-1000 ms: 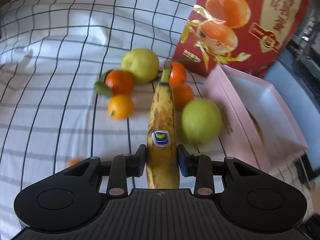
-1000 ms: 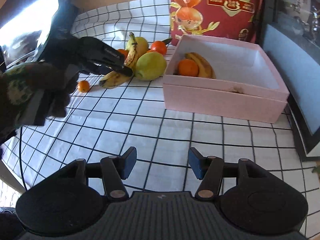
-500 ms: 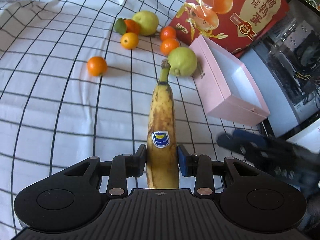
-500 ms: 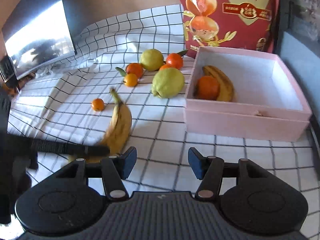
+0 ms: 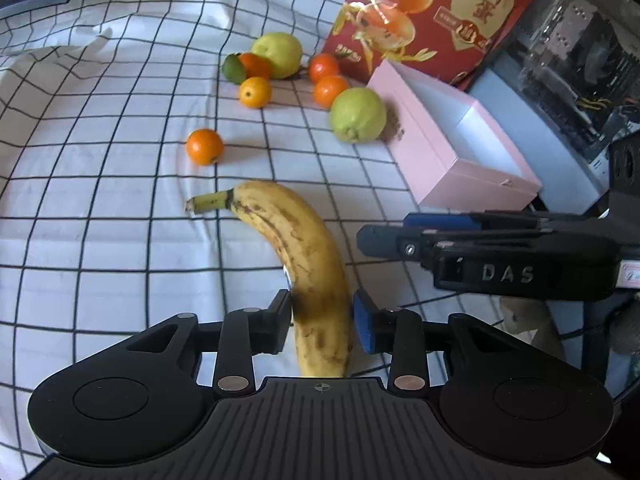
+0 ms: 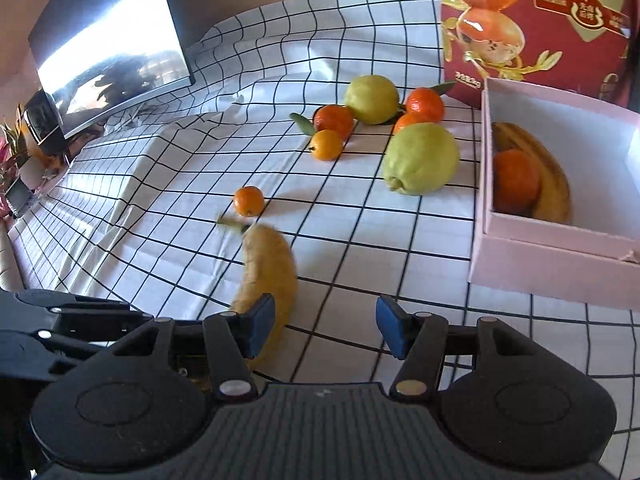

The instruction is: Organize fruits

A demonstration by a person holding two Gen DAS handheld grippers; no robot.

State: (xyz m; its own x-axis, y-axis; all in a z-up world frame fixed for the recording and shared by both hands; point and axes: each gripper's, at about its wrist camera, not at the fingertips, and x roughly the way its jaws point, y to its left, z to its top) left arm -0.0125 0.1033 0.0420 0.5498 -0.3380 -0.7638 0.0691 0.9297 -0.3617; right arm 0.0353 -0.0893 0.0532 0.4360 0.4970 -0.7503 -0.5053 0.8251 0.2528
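Note:
A spotted yellow banana (image 5: 296, 248) lies between the pads of my left gripper (image 5: 322, 312), which is shut on its lower end. Its stem curves away to the left above the checked cloth. In the right wrist view the same banana (image 6: 268, 268) runs behind the left finger of my right gripper (image 6: 326, 328), which is open with nothing between its pads. That right gripper (image 5: 384, 236) shows side-on just right of the banana. A pink box (image 6: 540, 268) at the right holds another banana (image 6: 552, 184) and an orange (image 6: 514, 182).
Loose fruit lies further back: a green fruit (image 5: 357, 115) beside the pink box (image 5: 452, 168), a yellow-green one (image 5: 278, 53), several oranges and a lone small orange (image 5: 204, 146). A red gift box (image 5: 432, 12) stands behind, and a monitor (image 6: 108, 52) sits far left. The cloth has folds.
The left gripper pulled the banana back from the fruit pile. The banana has now turned in its jaws, so the stem points left. The right gripper moved in beside the banana.

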